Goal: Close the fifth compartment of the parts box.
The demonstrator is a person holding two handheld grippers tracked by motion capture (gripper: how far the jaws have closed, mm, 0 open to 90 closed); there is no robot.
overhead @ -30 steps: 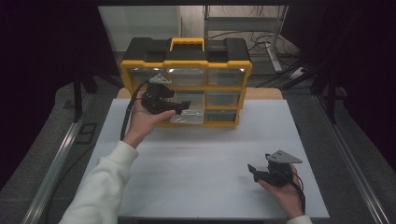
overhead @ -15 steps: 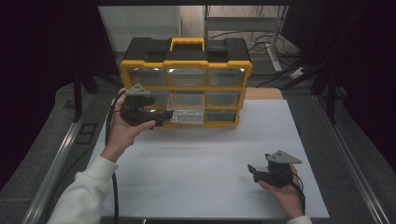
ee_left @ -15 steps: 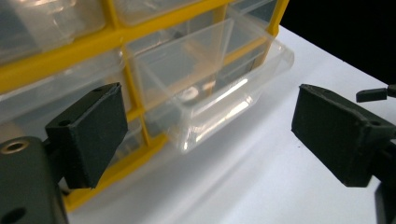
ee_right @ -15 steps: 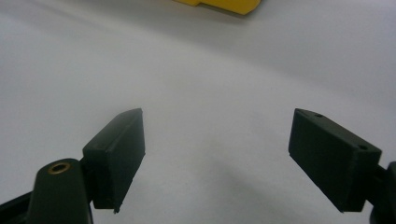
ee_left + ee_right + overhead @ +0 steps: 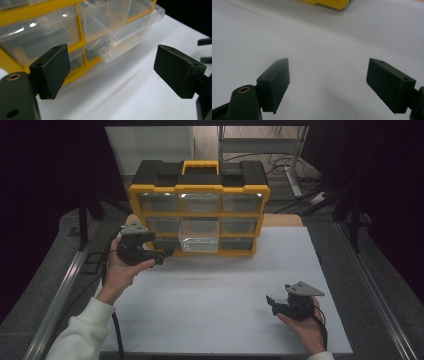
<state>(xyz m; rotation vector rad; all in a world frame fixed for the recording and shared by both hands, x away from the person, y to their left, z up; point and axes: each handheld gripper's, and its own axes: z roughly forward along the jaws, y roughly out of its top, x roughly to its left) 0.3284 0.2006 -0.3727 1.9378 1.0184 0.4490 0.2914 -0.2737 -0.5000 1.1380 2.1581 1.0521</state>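
Left gripper (image 5: 162, 254) held up off the table (image 5: 215, 310) at the left side, jaws wide apart with nothing between them, pointing right toward the bottom-left corner of the yellow organizer (image 5: 200, 207). In the left gripper view the gap (image 5: 110, 70) looks onto white table with the organizer (image 5: 45, 35) just beyond the left jaw. The hand (image 5: 120, 270) wraps the gripper body from below, white sleeve (image 5: 80, 335) running to the near edge, cable hanging down beside it.

Clear drawer (image 5: 199, 237) (middle column, lower half of the organizer) is pulled partway out toward the near side, sitting just right of the left gripper tips, not touching them. In the left gripper view the drawer (image 5: 125, 32) juts out past the yellow frame, see-through; contents cannot be made out.

Right gripper (image 5: 274, 302) rests low at the near right of the table, well apart from the organizer, jaws also spread and empty, the right gripper view (image 5: 327, 82) showing bare white table between them and a yellow corner (image 5: 327, 3) far off.
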